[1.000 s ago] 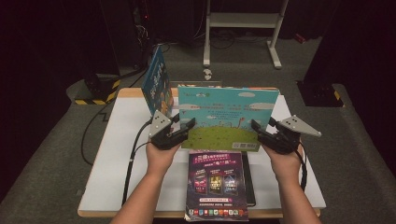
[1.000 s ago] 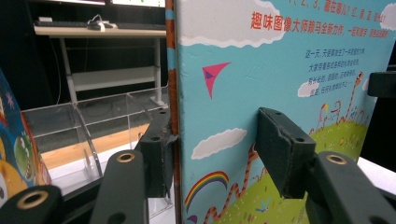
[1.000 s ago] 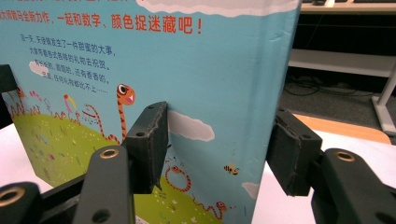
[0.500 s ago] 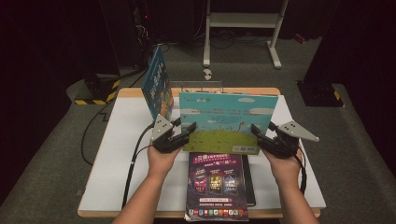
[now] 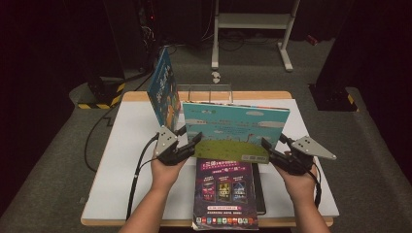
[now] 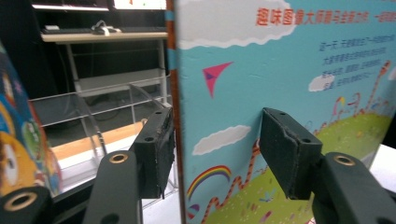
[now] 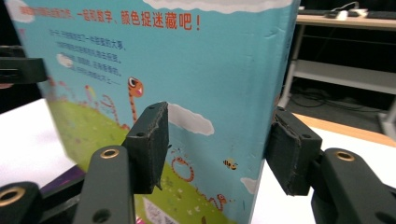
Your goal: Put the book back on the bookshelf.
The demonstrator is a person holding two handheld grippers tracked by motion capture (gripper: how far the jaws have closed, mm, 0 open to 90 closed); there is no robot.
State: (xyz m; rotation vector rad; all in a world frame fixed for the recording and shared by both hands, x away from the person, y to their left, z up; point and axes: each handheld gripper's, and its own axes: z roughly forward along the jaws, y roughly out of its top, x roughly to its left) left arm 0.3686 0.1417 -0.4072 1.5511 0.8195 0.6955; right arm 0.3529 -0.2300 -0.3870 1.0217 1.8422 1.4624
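Two tools at the edges of a standing picture book

We see the blue picture book (image 5: 235,130) upright on the white table (image 5: 121,160). The left tool (image 5: 187,143) has just been opening; its pads straddle the left edge without pressing. The right tool (image 5: 273,149) stands apart around the right edge.

On the desk (image 5: 121,160) before us, a purple magazine (image 5: 224,191) lies at the near edge atop a dark book (image 5: 260,187). A second picture book (image 5: 163,90) stands toward the far left corner beside a clear rack (image 5: 204,92) at the far edge.
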